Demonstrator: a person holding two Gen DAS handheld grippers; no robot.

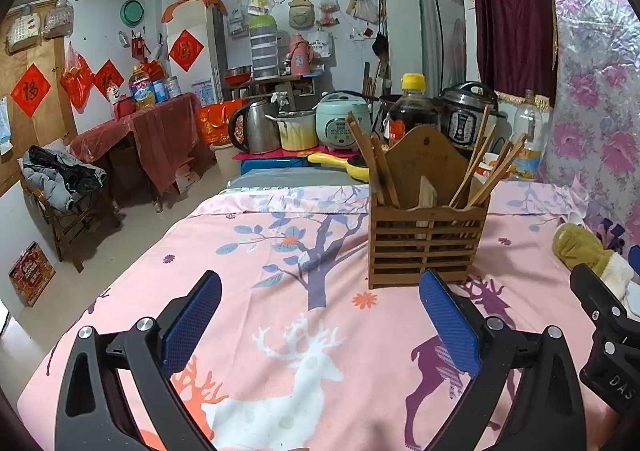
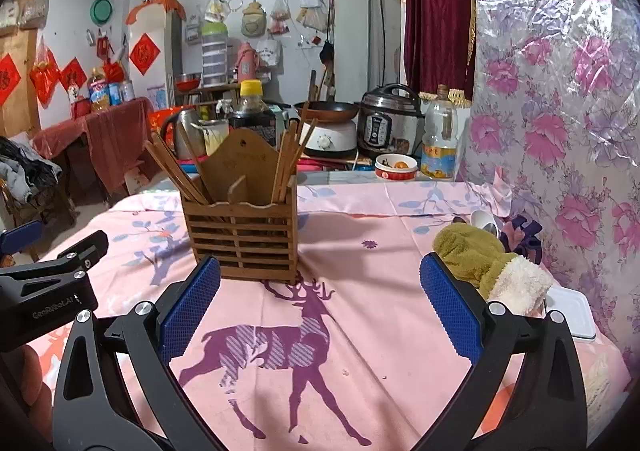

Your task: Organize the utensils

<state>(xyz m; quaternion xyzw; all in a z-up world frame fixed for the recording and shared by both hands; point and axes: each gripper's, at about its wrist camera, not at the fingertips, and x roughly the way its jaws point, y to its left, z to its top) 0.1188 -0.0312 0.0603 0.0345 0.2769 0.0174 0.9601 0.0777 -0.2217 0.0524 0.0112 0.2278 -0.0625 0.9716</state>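
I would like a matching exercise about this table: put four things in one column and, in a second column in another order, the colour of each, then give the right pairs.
Things:
1. utensil holder
2. mitten
3. pads of the right gripper
4. cap of the dark sauce bottle

Colours:
A. yellow
B. blue
C. brown wood
D. olive green with a white cuff

Right pairs: 1-C, 2-D, 3-B, 4-A

The holder stands upright on the pink tablecloth with chopsticks leaning in it. The left gripper also has blue pads, and both grippers are open and hold nothing.
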